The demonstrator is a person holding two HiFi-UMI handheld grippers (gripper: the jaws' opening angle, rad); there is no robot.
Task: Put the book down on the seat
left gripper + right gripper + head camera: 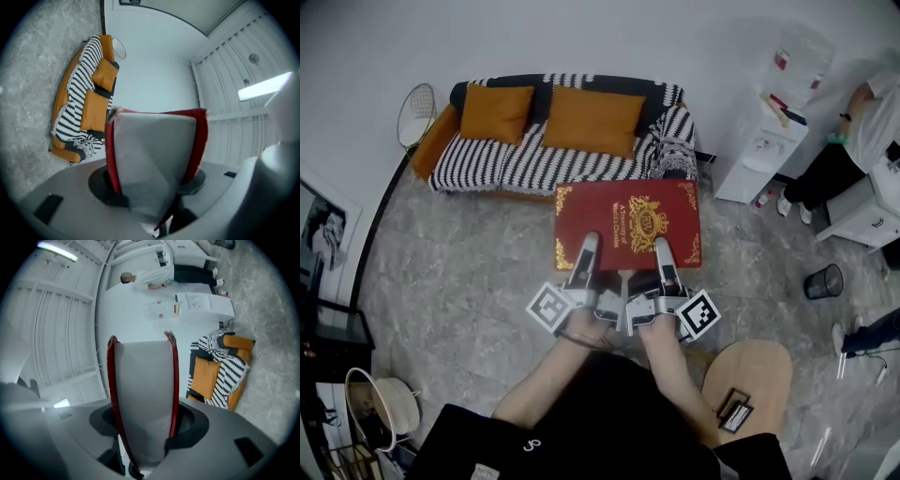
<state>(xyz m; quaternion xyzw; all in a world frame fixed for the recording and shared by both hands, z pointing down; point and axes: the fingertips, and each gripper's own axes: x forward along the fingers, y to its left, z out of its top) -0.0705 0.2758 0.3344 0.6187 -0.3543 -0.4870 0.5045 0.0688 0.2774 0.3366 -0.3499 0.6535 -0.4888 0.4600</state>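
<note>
Head view: a red book (628, 214) is held flat in the air by both grippers. It is closed, and gold print is seen on its top cover. The left gripper (584, 255) is clamped on the near edge of the book at the left. The right gripper (664, 253) is clamped on the same edge at the right. The book is held over the gray floor (459, 272), in front of the sofa (478, 167). It is not on the seat.

A striped cover is spread over the sofa, and two orange cushions (495, 112) are leaned on its back. A water cooler (764, 141) is seen by the wall at the right. A person (862, 131) is seen beside it. A black bin (823, 281) is set on the floor near them.

In the left gripper view, the fingers (101, 187) are pressed on both red covers, with the gray page edges between them. In the right gripper view, the fingers (189, 426) are closed on the book in the same way.
</note>
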